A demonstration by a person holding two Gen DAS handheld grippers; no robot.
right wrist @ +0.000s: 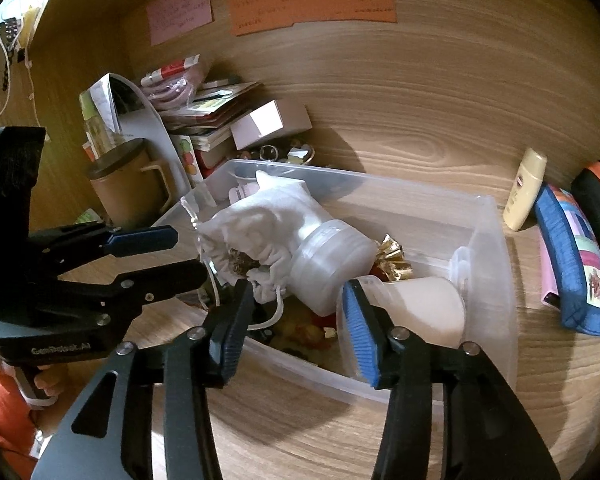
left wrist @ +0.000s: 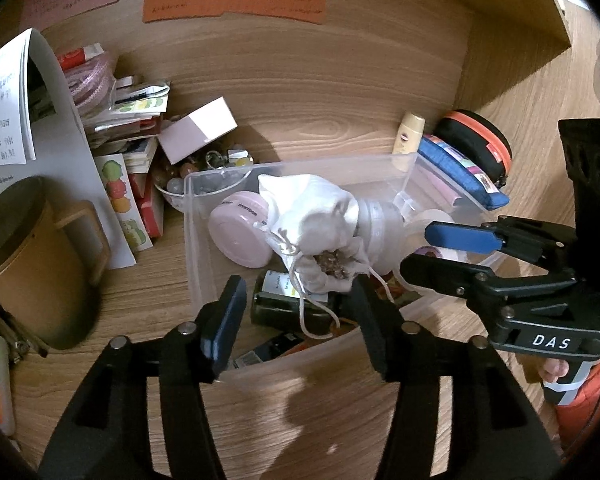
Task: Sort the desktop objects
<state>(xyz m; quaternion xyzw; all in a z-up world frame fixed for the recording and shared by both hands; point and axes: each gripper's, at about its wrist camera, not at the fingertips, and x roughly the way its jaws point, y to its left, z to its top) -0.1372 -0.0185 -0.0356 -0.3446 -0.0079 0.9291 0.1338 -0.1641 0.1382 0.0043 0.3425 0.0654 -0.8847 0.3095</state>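
Note:
A clear plastic bin (left wrist: 300, 165) stands on the wooden desk, and a white drawstring bag (left wrist: 316, 216) lies in it with its mouth loose. My left gripper (left wrist: 296, 284) is open over the bin's near edge, its fingertips either side of the bag's mouth and not pressing it. In the right wrist view the bag (right wrist: 268, 208) rests against a frosted jar (right wrist: 332, 256). My right gripper (right wrist: 296, 286) is open above the bin (right wrist: 380, 182) with nothing held. A pink round case (left wrist: 240, 236) and a dark bottle (left wrist: 284, 304) also lie in the bin.
A tan lidded mug (left wrist: 24, 248), a pile of papers and booklets (left wrist: 128, 120) and a pink box (left wrist: 198, 130) crowd the left. A cream bottle (left wrist: 408, 140), a blue pouch (left wrist: 464, 176) and a black-orange case (left wrist: 480, 136) sit at the right. Wooden walls close the back and right.

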